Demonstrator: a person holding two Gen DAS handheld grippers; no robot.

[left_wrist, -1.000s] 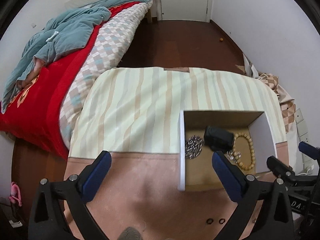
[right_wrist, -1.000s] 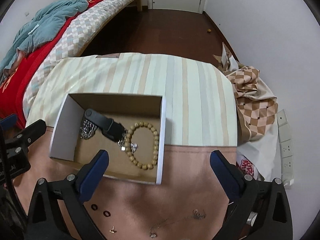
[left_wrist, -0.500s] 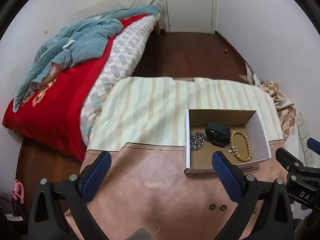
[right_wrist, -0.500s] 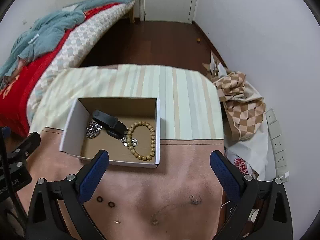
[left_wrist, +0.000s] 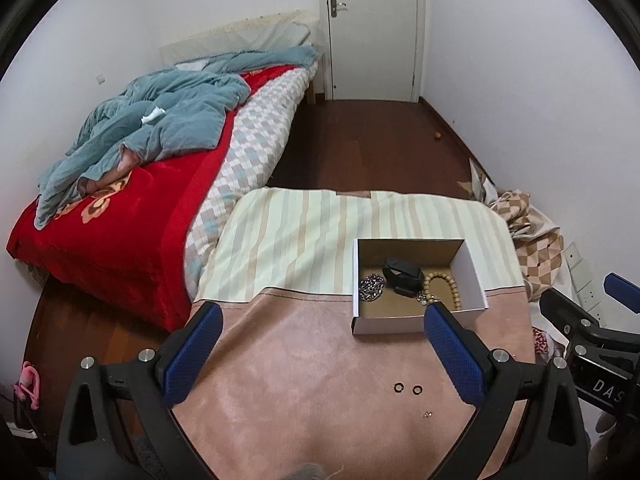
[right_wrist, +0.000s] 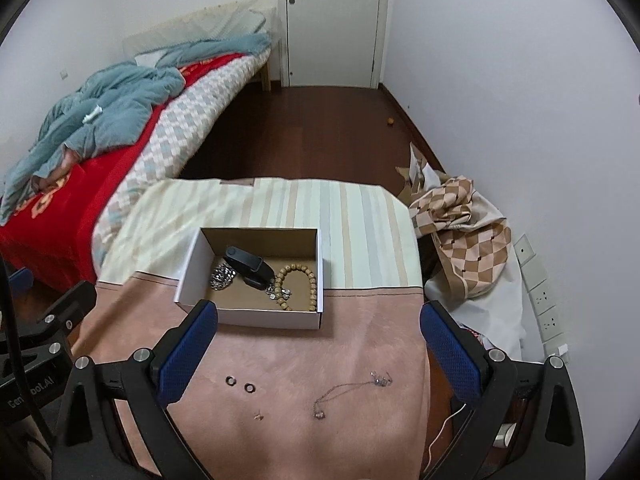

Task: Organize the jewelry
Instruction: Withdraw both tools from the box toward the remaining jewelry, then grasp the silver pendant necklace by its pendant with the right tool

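Observation:
A white cardboard box (right_wrist: 256, 315) (left_wrist: 474, 270) stands on the pink mat. It holds a black watch (right_wrist: 248, 266) (left_wrist: 402, 274), a silver chain (right_wrist: 222, 276) (left_wrist: 372, 287) and a wooden bead bracelet (right_wrist: 310, 284) (left_wrist: 452, 284). On the mat in front lie two dark rings (right_wrist: 240, 384) (left_wrist: 407, 388), a small stud (right_wrist: 259, 415) (left_wrist: 428, 414) and a thin necklace (right_wrist: 348, 392). My left gripper (left_wrist: 320, 356) and right gripper (right_wrist: 318, 354) are both open and empty, held above the mat's near part.
The table has a striped cloth (left_wrist: 304, 236) at the back. A bed with red cover (left_wrist: 120, 216) and blue blanket lies to the left. A checked cloth pile (right_wrist: 460, 232) and wall sockets (right_wrist: 542, 300) lie to the right. A closed door (right_wrist: 332, 20) is far back.
Both grippers have pulled back and risen away from the box, so more of the mat, the loose jewelry and the room show. Both stay open.

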